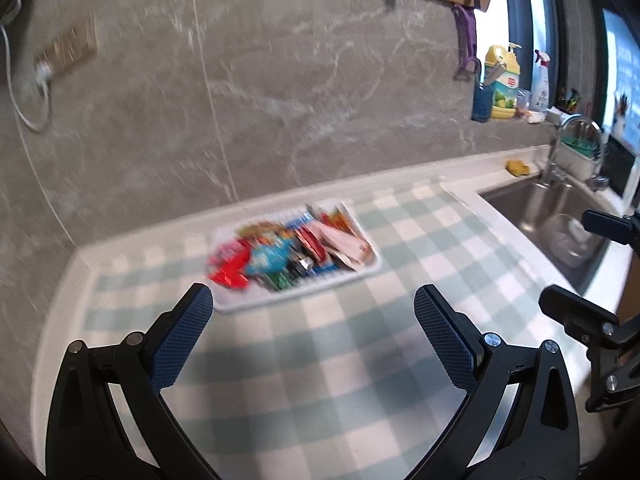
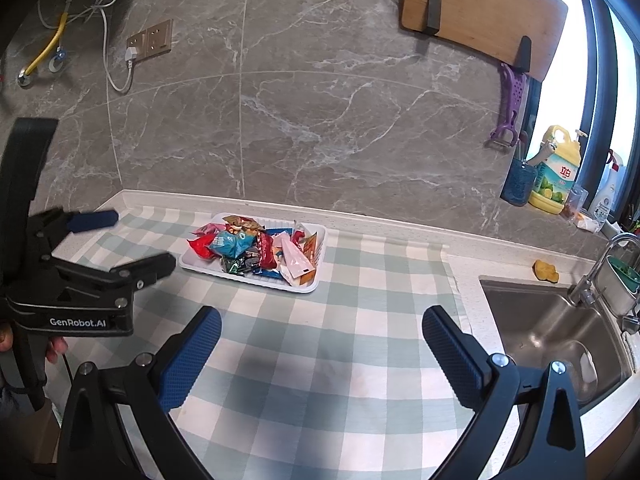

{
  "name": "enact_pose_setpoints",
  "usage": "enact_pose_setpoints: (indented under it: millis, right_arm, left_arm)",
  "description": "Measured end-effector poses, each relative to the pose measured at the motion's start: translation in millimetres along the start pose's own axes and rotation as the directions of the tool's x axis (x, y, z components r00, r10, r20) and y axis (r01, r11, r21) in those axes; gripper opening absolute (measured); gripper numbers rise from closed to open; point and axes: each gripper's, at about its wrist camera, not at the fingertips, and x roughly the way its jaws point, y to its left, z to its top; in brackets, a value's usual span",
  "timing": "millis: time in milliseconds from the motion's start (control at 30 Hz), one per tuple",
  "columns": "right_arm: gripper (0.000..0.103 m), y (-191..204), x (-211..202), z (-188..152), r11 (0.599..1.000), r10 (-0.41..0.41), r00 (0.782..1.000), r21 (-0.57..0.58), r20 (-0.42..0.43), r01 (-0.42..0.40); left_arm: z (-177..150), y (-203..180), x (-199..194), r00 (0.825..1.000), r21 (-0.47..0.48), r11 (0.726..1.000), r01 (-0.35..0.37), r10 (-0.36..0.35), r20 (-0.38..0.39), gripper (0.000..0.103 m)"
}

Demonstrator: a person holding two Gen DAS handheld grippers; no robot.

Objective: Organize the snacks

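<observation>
While both grippers gape, snack packets (image 2: 256,250) fill the white tray (image 2: 308,286).

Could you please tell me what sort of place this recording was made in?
Most likely a home kitchen: a stainless steel sink with a tap, a yellow dish soap bottle by the window, and a wooden cutting board hung on the wall.

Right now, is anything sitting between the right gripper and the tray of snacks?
Nothing visible. Only bare checkered cloth lies between the open right gripper and the white tray of snack packets. The left gripper hovers off to the tray's left, outside that path.
</observation>
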Motion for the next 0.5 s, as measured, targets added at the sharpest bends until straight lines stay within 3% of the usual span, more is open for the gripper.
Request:
enact_pose_setpoints:
  millis: [133, 400, 500]
  right_arm:
    - [0.103, 4.2, -4.2, -2.7, 1.0, 0.008, 1.0, 0.006, 0.002, -0.008]
    - [0.103, 9.9, -4.2, -8.9, 1.0, 0.021, 1.0, 0.016, -0.011, -0.021]
    - [0.103, 10.6, -3.1, -11.2, 0.999, 0.027, 0.999, 0.025, -0.019, -0.026]
  left_arm:
    - [0.6, -5.9, -15.8, 0.992, 0.031, 0.996, -0.089, 0.085, 0.092, 0.103]
    - [-4.4, 2.8, -17.4, 0.994, 0.003, 0.995, -0.102, 0.102, 0.051, 0.102]
    - [-7.3, 7.7, -14.9, 0.998, -0.018, 0.998, -0.058, 0.059, 0.023, 0.102]
